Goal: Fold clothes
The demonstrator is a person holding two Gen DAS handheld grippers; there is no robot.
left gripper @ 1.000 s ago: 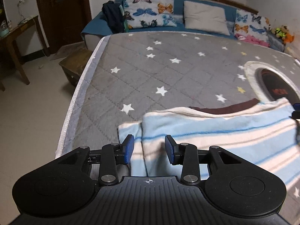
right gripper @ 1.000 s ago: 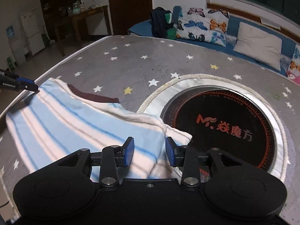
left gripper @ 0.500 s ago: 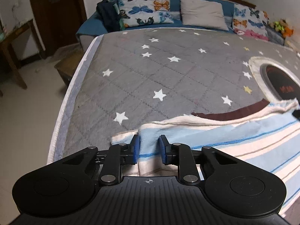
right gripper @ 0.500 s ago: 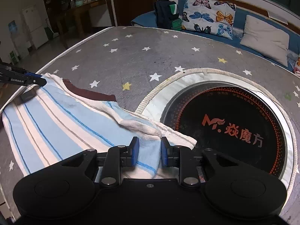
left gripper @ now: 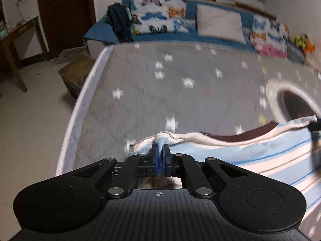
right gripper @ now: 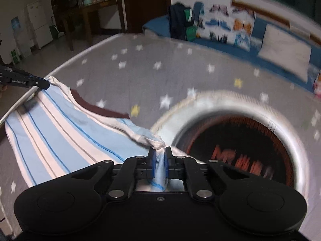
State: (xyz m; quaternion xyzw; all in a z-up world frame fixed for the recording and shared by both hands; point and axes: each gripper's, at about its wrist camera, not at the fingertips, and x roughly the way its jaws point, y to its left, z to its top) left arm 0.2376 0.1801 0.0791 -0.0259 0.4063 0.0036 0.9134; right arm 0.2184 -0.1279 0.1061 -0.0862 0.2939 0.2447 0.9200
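A light-blue and white striped garment (left gripper: pixel 250 152) (right gripper: pixel 66 132) with a dark brown collar band lies on the grey star-patterned bed cover (left gripper: pixel 180 76). My left gripper (left gripper: pixel 160 153) is shut on a bunched corner of its near-left edge. My right gripper (right gripper: pixel 159 156) is shut on the opposite corner, with cloth pinched between the blue pads. The stretch of fabric between the two grippers is lifted and pulled fairly taut. In the right wrist view the left gripper's tip (right gripper: pixel 38 83) shows at the far left, by the bed's edge.
A round black panel with orange lettering (right gripper: pixel 240 150) is set in the cover to the right of the garment. Butterfly pillows (left gripper: pixel 162 18) and a dark bag (left gripper: pixel 118 22) sit on the blue bench behind. The bed's left edge (left gripper: pixel 80 104) drops to the tiled floor, beside a wooden stool (left gripper: pixel 76 72).
Both grippers went from open around the garment's corners to shut on them. The pinched corners have risen off the cover, and the views are blurred with motion.
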